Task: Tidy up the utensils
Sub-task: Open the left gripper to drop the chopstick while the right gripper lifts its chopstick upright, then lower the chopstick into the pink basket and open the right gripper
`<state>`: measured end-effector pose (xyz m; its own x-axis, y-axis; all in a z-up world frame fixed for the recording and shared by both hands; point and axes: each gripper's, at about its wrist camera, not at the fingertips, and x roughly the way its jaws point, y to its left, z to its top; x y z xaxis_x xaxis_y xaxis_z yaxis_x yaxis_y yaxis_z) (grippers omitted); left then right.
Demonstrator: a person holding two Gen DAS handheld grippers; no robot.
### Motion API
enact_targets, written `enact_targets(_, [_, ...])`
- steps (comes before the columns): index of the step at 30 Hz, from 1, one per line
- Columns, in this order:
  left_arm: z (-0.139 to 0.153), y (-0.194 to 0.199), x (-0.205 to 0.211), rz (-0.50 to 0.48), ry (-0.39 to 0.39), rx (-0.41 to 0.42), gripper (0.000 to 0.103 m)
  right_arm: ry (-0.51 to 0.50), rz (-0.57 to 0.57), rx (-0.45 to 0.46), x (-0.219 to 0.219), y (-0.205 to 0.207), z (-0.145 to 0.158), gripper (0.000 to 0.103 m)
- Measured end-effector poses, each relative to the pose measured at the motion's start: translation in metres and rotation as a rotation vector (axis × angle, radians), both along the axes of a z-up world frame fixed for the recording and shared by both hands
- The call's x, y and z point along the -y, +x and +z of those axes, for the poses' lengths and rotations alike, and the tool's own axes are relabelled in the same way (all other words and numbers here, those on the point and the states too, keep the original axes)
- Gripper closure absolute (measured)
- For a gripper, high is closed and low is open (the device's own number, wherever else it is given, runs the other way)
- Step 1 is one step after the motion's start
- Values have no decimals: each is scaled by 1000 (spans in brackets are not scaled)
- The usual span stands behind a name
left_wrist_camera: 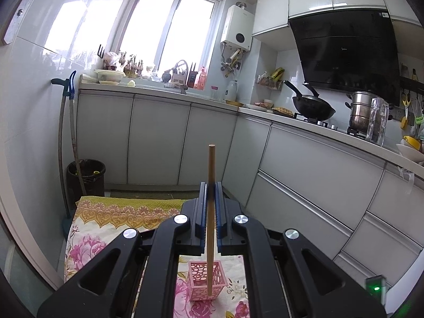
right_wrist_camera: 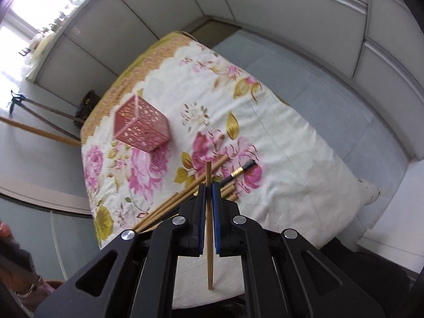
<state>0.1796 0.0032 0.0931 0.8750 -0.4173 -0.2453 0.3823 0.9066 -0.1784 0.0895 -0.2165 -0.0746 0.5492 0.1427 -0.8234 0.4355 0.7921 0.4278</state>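
My left gripper (left_wrist_camera: pixel 211 189) is shut on a wooden chopstick (left_wrist_camera: pixel 211 175) held upright, its lower end over the pink perforated holder (left_wrist_camera: pixel 208 281) on the floral cloth. My right gripper (right_wrist_camera: pixel 209 188) is shut on another wooden chopstick (right_wrist_camera: pixel 209 228), lifted above the cloth. Beneath it lie several loose wooden chopsticks (right_wrist_camera: pixel 182 198) and a black one with a gold band (right_wrist_camera: pixel 239 171). In the right wrist view the pink holder (right_wrist_camera: pixel 140 127) stands up and to the left of the pile, and the left hand's chopstick (right_wrist_camera: pixel 39 132) crosses the left edge.
The floral cloth (right_wrist_camera: pixel 265 132) covers a small table with its edges close on all sides. Grey cabinets (left_wrist_camera: pixel 159 143) and a counter with a wok (left_wrist_camera: pixel 312 108) and pot line the far side. A bin (left_wrist_camera: pixel 86 177) and mop handles stand at the left wall.
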Motion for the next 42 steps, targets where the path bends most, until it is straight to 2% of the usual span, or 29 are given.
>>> enact_targets(5, [-10, 21, 16, 20, 10, -26, 99, -67, 44, 150, 10, -21, 66, 98])
enact_targets(11, [-31, 50, 36, 56, 29, -56, 99, -113, 57, 296, 18, -14, 116, 98])
enact_targets(17, [-61, 71, 55, 94, 93, -79, 99, -126, 61, 362, 25, 9, 134, 98])
enact_targets(23, [-88, 87, 63, 96, 133, -115, 98, -107, 66, 386, 29, 25, 134, 98])
enact_targets(26, [-91, 89, 63, 102, 132, -127, 98, -96, 69, 388, 29, 30, 131, 98])
enact_targets(27, [-90, 87, 62, 105, 127, -124, 93, -95, 70, 387, 29, 32, 131, 98])
enact_targets(28, [-88, 86, 60, 107, 121, -120, 79, -93, 72, 387, 30, 34, 130, 98])
enact_targets(29, [-85, 83, 59, 108, 114, -115, 70, -89, 72, 389, 30, 35, 130, 98])
enact_targets(30, [-82, 79, 56, 117, 103, -101, 50, -87, 72, 391, 30, 36, 131, 98])
enact_targets(31, [-77, 75, 53, 129, 90, -83, 44, -88, 72, 394, 30, 37, 133, 98])
enact_targets(38, [-50, 43, 24, 149, 34, -46, 46, -89, 75, 433, 23, 51, 141, 98])
enact_targets(41, [-45, 24, 3, 188, 4, -42, 42, -92, 80, 456, 16, 62, 145, 98])
enact_targets(42, [-46, 18, -6, 203, -11, -46, 36, -98, 81, 463, 14, 65, 146, 98])
